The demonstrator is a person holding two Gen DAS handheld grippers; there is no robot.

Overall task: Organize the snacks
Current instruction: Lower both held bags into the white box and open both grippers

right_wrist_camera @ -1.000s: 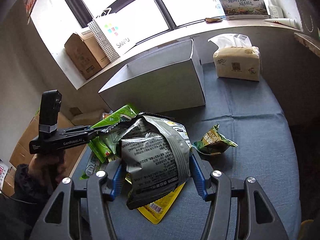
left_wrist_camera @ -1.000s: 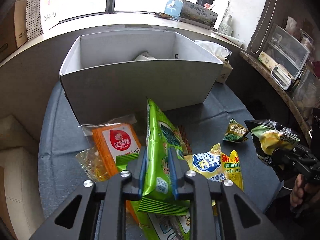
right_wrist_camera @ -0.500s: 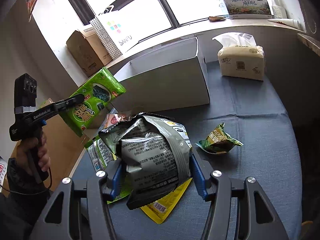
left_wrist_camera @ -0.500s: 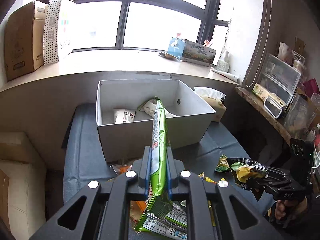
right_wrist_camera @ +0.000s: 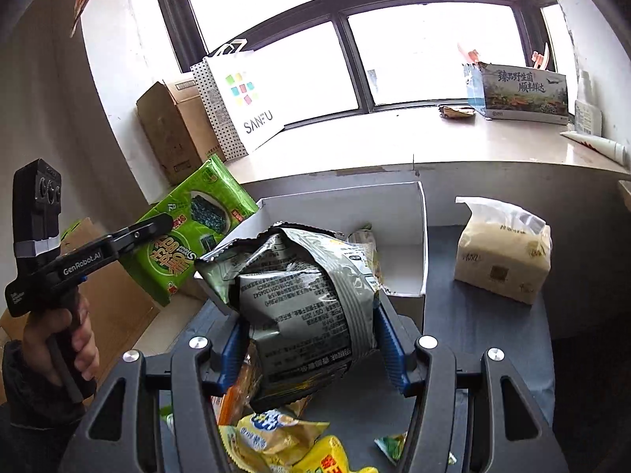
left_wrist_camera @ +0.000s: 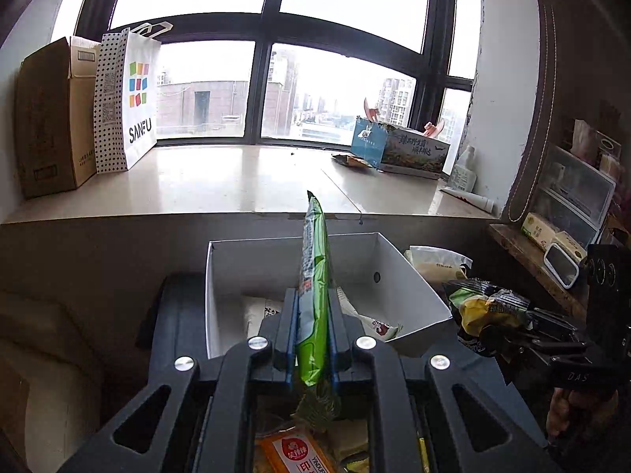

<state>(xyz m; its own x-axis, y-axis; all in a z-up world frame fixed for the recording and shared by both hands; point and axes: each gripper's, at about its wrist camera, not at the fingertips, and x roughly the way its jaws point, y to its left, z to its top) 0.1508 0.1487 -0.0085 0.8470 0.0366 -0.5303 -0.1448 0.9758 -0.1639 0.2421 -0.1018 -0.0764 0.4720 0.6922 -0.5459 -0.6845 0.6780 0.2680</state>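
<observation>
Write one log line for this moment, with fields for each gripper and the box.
left gripper: shut on green snack pack, raised before white box | right gripper: shut on grey chip bag | box: some snacks inside

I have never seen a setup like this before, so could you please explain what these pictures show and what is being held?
There is no robot here: a person holds a two-finger grasping tool in each hand, and each carries a wide-angle camera looking forward along its fingers.

The left camera view shows the left tool shut on a green snack pack, seen edge-on, in front of an open white box that already has a few packets inside. The other tool appears at its right edge.

The right camera view shows the right tool shut on a crumpled grey snack bag. The person's left hand is visible at the left, lifting that green pack.

The box stands on a dark blue cloth-covered table, beside a tissue pack. More yellow snack packets lie loose below the grey bag.
</observation>
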